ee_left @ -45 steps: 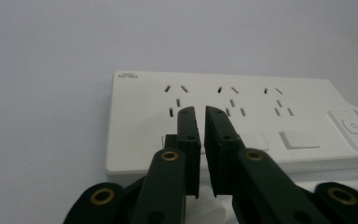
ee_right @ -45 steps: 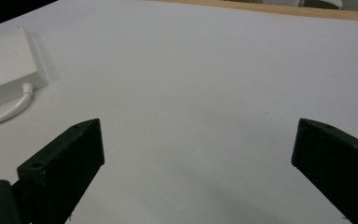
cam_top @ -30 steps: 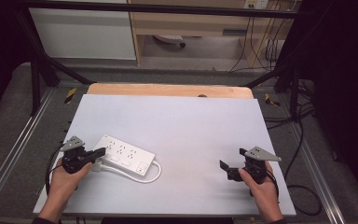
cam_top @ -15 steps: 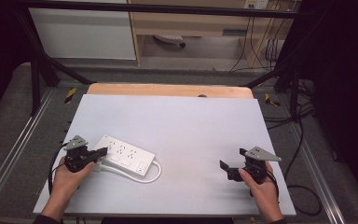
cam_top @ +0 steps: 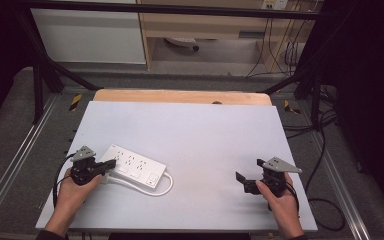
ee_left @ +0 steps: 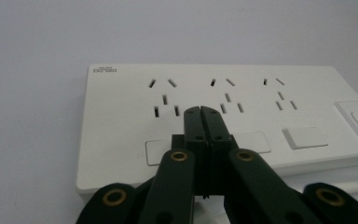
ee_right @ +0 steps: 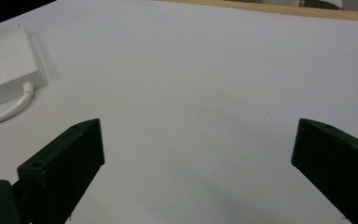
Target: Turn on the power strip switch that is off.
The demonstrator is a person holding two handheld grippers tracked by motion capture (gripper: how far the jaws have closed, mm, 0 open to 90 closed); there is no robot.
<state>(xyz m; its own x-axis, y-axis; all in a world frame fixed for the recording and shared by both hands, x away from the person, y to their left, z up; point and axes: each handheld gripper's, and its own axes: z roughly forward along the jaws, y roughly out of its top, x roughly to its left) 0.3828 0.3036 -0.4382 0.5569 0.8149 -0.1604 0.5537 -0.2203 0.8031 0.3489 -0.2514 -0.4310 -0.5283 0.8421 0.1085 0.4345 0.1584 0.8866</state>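
— What differs on the left?
— The left gripper [cam_top: 111, 164] has edged closer, its jaws pressed together over the near edge of the white power strip [cam_top: 135, 166], gripping nothing.
— And the right?
— The right gripper [cam_top: 249, 175] stays put on the table [cam_top: 190, 130], jaws wide apart and empty.

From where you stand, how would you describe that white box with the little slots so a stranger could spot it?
Look at the pale grey table, then its near left part, just ahead of the person's left gripper. There lies a flat white power strip with three groups of socket slots. A switch at one end and a looping white cord set it apart.
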